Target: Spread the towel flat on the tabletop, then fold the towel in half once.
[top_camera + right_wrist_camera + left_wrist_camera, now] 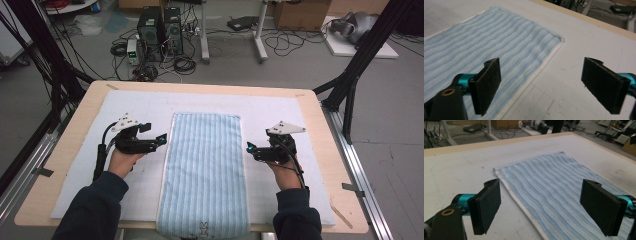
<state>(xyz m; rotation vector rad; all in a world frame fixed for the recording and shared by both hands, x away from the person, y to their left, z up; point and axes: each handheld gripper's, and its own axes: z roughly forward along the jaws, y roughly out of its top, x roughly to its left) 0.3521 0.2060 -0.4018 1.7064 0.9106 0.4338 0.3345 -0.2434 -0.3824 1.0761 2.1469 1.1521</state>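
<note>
A light blue striped terry towel (204, 175) lies flat between the left gripper (161, 139) and right gripper (250, 148), on a white mat (75, 190) over the desk (320, 120). Both grippers hover with jaws apart, holding nothing. The towel's long axis runs away from the person. To fold cleanly, pinch matching edges evenly.

dark navy sleeves (97, 205), black claws with teal fittings.
</note>
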